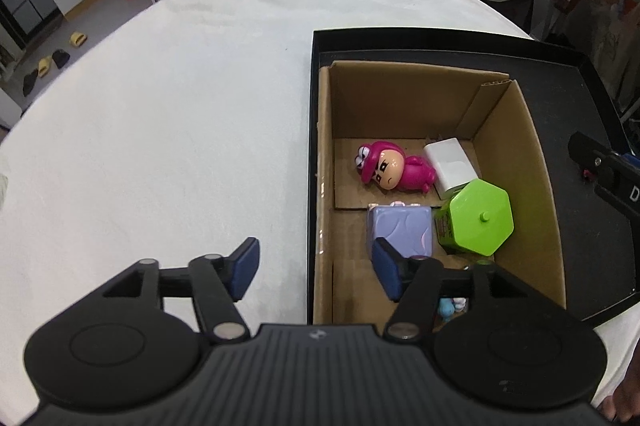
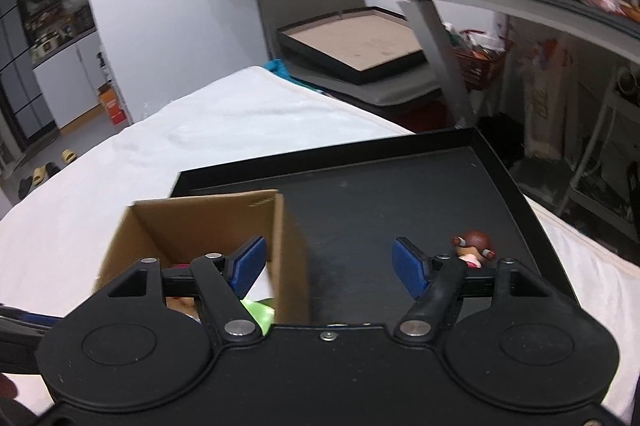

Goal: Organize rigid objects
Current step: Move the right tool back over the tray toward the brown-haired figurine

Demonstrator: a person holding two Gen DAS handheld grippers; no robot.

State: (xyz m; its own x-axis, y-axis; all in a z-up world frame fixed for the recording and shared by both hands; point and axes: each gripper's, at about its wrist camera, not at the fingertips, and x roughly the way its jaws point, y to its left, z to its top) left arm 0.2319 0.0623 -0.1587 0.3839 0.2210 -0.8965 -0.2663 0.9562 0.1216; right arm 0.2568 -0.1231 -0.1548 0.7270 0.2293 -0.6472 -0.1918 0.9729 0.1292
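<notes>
1. The cardboard box [image 1: 520,162] stands open-topped in the left part of a black tray [image 1: 600,106], which lies on a table under a white cloth [image 1: 160,106].
2. Inside the box, a pink toy figure [image 1: 394,170] lies on its side on the floor, its long axis running from 9 to 3 o'clock in the left wrist view, head toward 9 and face turned up.
3. Just beside it at 3 o'clock lies a white block [image 1: 450,162], its long axis from about 11 to 5 o'clock.
4. A green six-sided container [image 1: 478,220] sits tilted at the block's 5 o'clock end, its lid with a small knob facing up and toward the camera.
5. A purple cube [image 1: 400,230] sits at 9 o'clock of the green container, touching or nearly so.
6. The left gripper [image 1: 316,266] hangs over the box's left wall, jaws apart with nothing between them.
7. The right gripper [image 2: 330,262] points over the tray's bare floor, jaws apart and empty.
8. A small brown-haired figure [image 2: 474,246] stands upright on the tray at 3 o'clock of the right gripper, partly hidden behind its right finger.
</notes>
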